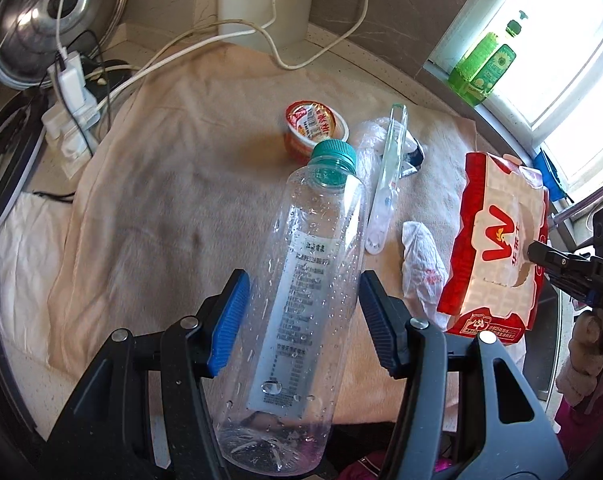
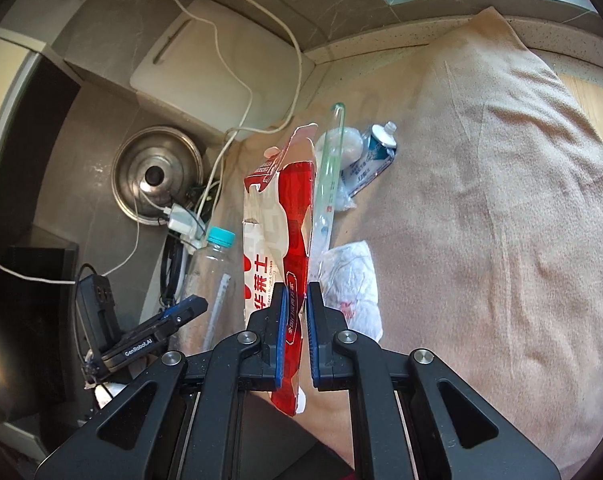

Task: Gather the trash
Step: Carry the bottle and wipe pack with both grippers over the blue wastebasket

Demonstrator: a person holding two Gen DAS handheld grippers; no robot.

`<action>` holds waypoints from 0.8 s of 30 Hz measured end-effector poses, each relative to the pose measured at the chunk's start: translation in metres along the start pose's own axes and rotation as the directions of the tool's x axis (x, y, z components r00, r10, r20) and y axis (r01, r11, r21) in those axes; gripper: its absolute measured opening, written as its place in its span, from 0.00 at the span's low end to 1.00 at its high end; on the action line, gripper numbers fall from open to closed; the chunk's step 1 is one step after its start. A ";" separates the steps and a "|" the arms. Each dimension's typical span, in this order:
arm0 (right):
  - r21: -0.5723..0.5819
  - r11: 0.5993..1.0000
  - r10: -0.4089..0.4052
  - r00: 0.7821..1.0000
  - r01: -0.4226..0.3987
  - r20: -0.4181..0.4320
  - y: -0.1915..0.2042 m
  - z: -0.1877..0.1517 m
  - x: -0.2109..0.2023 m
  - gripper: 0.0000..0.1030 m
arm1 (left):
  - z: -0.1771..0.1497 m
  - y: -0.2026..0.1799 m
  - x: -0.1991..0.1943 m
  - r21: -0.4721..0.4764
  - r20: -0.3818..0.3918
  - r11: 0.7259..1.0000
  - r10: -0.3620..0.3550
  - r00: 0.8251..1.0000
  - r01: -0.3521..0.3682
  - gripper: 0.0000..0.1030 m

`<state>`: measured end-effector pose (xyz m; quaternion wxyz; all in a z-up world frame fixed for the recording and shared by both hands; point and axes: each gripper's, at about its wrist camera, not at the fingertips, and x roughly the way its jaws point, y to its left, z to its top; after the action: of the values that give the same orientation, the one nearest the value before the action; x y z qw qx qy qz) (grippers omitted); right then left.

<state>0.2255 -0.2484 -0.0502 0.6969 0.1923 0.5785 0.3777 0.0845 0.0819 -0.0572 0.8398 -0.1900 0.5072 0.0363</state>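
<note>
My left gripper [image 1: 301, 280] is shut on a clear plastic bottle [image 1: 301, 280] with a teal cap, held above the beige towel [image 1: 161, 200]. My right gripper [image 2: 298, 292] is shut on a red and white cardboard food box [image 2: 293, 216], which also shows in the left wrist view [image 1: 497, 240]. On the towel lie a red snack cup [image 1: 315, 128], a clear toothbrush case [image 1: 385, 184], a crumpled white wrapper [image 1: 421, 268], a clear plastic bag [image 1: 371, 136] and a toothpaste tube [image 2: 371, 160].
A steel pot lid [image 1: 57, 12], a power strip with chargers and cables [image 1: 73, 92] and a white cutting board [image 2: 205, 72] stand at the counter's back left. A green dish-soap bottle [image 1: 485, 64] stands on the window sill at right.
</note>
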 end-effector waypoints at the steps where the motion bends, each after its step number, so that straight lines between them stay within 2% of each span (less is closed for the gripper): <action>1: -0.004 1.000 -0.001 1.000 0.001 -0.004 0.001 -0.004 0.000 0.07 | -0.006 0.002 -0.004 -0.002 0.002 1.000 0.003 1.000 -0.003 0.56; 11: -0.052 0.998 -0.027 0.998 0.024 -0.049 0.015 -0.055 -0.002 0.07 | -0.065 0.011 -0.030 -0.016 -0.005 1.000 -0.001 1.000 0.001 0.56; 24: -0.082 0.994 -0.085 0.986 0.074 -0.141 0.017 -0.138 0.015 0.07 | -0.156 0.026 -0.038 -0.047 -0.072 0.999 -0.022 0.997 0.018 0.56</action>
<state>0.0900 -0.2495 -0.0839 0.6746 0.1147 0.6197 0.3844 -0.0709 0.0555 -0.0962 0.8164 -0.2158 0.5346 0.0329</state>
